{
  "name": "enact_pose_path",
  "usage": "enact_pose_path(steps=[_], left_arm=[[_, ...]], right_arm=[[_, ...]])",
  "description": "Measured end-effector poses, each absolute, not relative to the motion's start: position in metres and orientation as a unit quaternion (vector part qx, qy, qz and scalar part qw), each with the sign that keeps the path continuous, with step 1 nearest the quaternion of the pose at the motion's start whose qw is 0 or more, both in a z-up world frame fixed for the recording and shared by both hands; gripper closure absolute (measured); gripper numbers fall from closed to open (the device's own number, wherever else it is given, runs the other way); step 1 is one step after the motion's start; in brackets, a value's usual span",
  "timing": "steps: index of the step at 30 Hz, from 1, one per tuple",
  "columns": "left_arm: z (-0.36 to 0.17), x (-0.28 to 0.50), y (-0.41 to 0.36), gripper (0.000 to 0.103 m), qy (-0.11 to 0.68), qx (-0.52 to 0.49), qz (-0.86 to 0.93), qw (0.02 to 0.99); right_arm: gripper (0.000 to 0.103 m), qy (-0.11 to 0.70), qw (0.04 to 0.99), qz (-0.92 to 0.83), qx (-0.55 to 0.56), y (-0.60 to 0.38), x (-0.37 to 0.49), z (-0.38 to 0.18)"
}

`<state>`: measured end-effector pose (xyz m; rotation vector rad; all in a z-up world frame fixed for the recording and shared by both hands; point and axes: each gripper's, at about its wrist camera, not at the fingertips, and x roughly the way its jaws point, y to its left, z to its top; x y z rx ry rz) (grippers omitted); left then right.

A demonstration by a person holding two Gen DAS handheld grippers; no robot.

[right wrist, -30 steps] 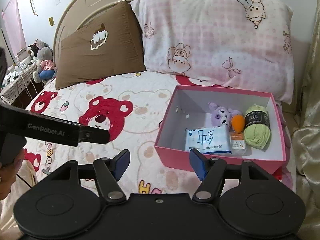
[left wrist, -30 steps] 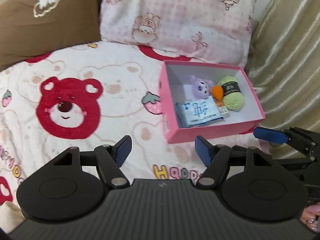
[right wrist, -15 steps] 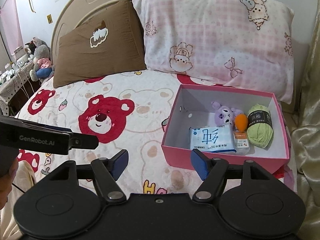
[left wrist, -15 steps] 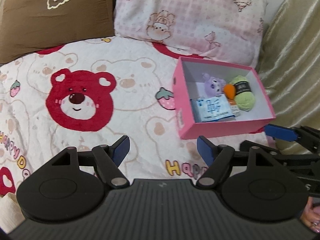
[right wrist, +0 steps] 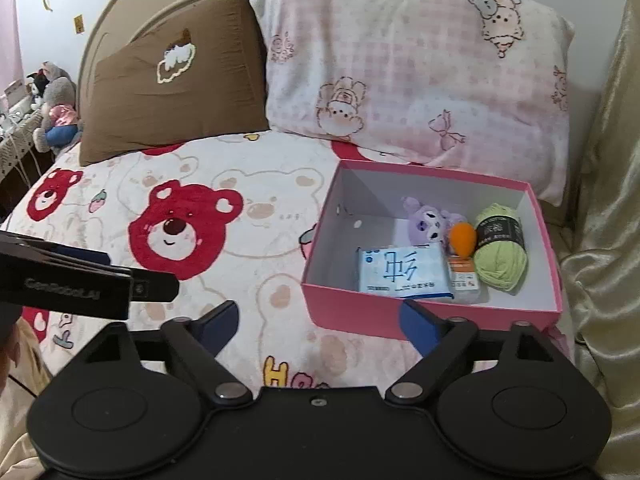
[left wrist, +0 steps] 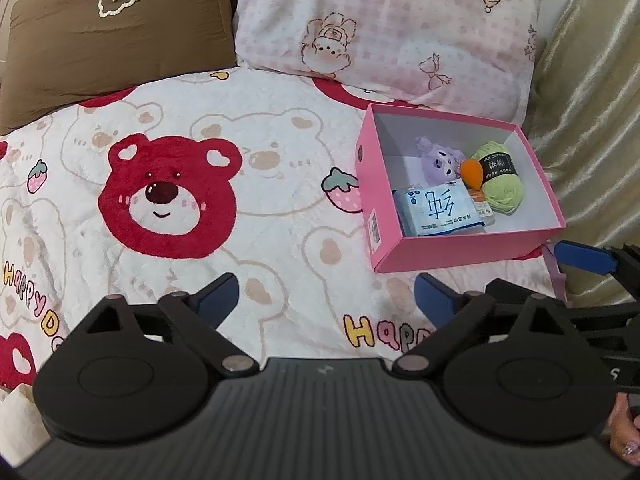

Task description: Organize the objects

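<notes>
A pink cardboard box point(right wrist: 420, 318) sits open on the bed, on the right side of a fleecy blanket point(right wrist: 256, 216) printed with red and cream bears, strawberries and coloured letters; its far edge lies just below a pink checked pillow point(right wrist: 400, 60), and a brown pillow point(right wrist: 176, 80) with a small embroidered patch leans against the headboard to the left of that one. Inside the box, all gathered toward its right half, are a purple plush toy point(right wrist: 428, 220) at the far side; a small orange carrot-shaped thing point(right wrist: 463, 239) touching it; a ball of light green yarn point(right wrist: 500, 256) with a black label band against the right wall; a blue and white tissue pack point(right wrist: 402, 272) lying flat at the near side; and a small orange and white packet point(right wrist: 462, 274) between the tissue pack and the yarn; the left half of the box floor is bare.

The left gripper point(left wrist: 326, 294) is held over the blanket, near and to the left of the box; its blue-padded jaws are spreading apart with nothing between them. The right gripper point(right wrist: 320, 320) is over the near edge of the box; its jaws are likewise opening and hold nothing, the right fingertip point(right wrist: 418, 320) showing in front of the box's near wall. Shiny gold fabric point(right wrist: 600, 200) hangs on the far right; stuffed toys point(right wrist: 56, 108) sit on a shelf at the far left.
</notes>
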<state>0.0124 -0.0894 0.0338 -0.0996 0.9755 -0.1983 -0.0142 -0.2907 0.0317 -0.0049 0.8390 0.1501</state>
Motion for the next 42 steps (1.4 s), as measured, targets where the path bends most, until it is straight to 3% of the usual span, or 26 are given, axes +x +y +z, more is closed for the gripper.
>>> enact_pose_path(steps=[4,18,42], left_arm=[[0.033,0.012,-0.089,0.0,0.472,-0.051,-0.091,0.875],[0.028,0.012,-0.074,0.0,0.495,-0.057,-0.064,0.864],[0.036,0.003,-0.07,0.0,0.5,-0.042,-0.048,0.864]], right_arm=[[0.007,0.412,0.908,0.07,0.007,-0.292,-0.015,0.031],[0.001,0.403,0.913,0.059,0.021,-0.302,-0.017,0.035],[0.001,0.42,0.906,0.041,0.018,-0.302,-0.021,0.037]])
